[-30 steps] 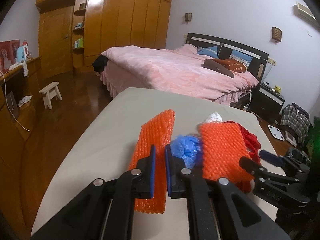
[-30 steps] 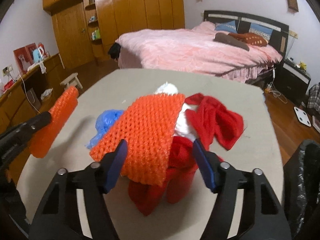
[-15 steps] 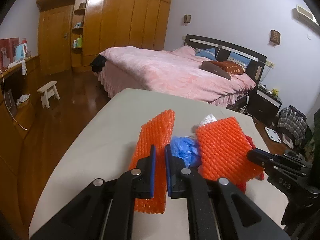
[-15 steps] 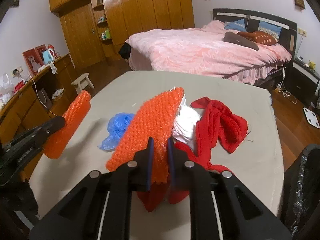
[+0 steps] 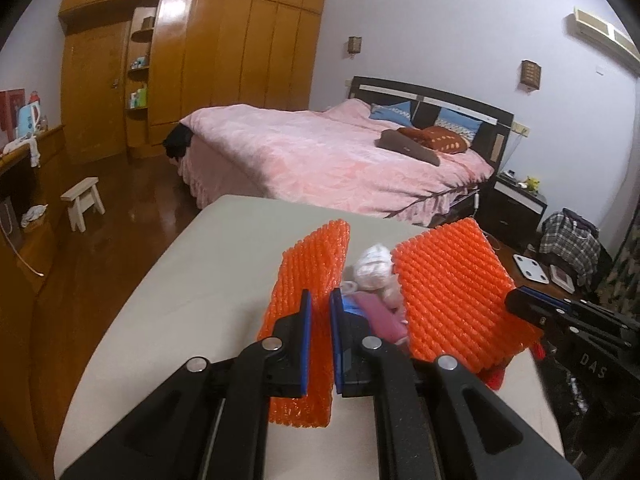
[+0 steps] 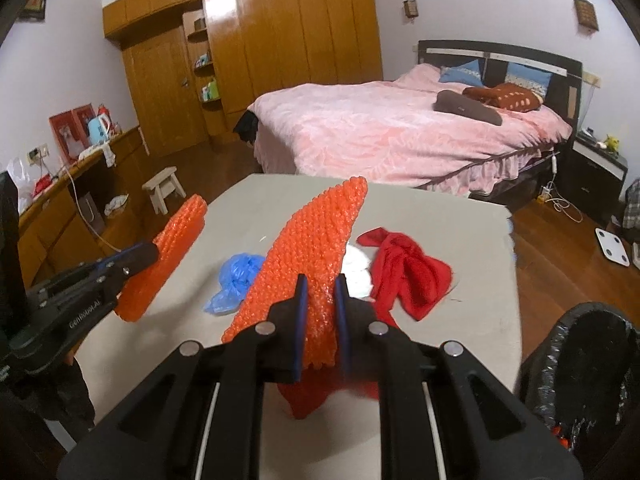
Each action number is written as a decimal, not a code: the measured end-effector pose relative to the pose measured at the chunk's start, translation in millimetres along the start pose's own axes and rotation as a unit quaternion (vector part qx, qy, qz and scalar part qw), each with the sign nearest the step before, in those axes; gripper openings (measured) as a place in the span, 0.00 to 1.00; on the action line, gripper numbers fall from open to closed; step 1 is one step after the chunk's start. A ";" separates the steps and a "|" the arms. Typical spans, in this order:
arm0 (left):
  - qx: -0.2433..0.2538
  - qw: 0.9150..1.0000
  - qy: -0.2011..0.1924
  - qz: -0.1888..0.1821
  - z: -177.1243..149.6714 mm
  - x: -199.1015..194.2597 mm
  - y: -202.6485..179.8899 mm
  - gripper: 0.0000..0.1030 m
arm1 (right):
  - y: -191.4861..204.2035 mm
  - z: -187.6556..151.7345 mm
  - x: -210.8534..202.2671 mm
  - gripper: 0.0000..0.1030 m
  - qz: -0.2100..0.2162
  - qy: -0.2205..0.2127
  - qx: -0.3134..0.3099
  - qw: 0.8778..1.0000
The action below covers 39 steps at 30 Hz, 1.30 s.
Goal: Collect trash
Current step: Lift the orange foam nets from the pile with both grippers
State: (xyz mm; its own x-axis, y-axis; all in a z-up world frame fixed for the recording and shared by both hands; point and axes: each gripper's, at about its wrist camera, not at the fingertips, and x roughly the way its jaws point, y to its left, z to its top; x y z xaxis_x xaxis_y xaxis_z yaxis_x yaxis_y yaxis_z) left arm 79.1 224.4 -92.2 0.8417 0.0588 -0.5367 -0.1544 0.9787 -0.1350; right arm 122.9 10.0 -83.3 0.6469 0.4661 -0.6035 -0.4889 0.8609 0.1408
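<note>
My left gripper (image 5: 320, 340) is shut on an orange foam net sheet (image 5: 310, 276) and holds it above the beige table (image 5: 192, 280). It also shows in the right wrist view (image 6: 168, 252). My right gripper (image 6: 320, 320) is shut on a second orange foam net sheet (image 6: 312, 248), lifted off the table; it also shows in the left wrist view (image 5: 452, 292). On the table lie a blue plastic bag (image 6: 236, 276), a white crumpled wad (image 6: 356, 268) and a red cloth (image 6: 408, 272).
A black-lined trash bin (image 6: 584, 384) stands at the table's right front corner. A pink bed (image 6: 400, 136) is beyond the table, a small white stool (image 6: 164, 188) and wooden wardrobe (image 6: 256, 52) to the left.
My right gripper closed on the second orange net sheet and lifted it off the pile. Both grippers rose with their sheets; the blue bag and red cloth stayed on the table.
</note>
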 end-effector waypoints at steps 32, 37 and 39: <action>0.036 0.998 0.038 -0.035 -24.2 17.4 -49.6 0.09 | -56.9 -49.6 20.2 0.39 -0.042 0.071 0.053 0.995; 0.032 0.998 0.046 -0.034 -28.5 26.4 -45.5 0.09 | -62.9 -45.4 8.7 0.55 -0.064 0.043 0.055 0.996; 0.031 0.998 0.046 -0.031 -29.4 28.7 -44.8 0.09 | -62.2 -41.1 5.3 0.61 -0.058 0.033 0.051 0.996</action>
State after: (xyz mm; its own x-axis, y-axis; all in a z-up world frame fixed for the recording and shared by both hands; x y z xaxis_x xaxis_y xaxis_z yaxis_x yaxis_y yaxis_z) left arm 94.9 176.4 -126.1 0.7977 -0.0182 -0.6028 -0.0688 0.9903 -0.1209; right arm 132.7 -49.5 -127.5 0.6538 0.3511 -0.6702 -0.3491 0.9259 0.1446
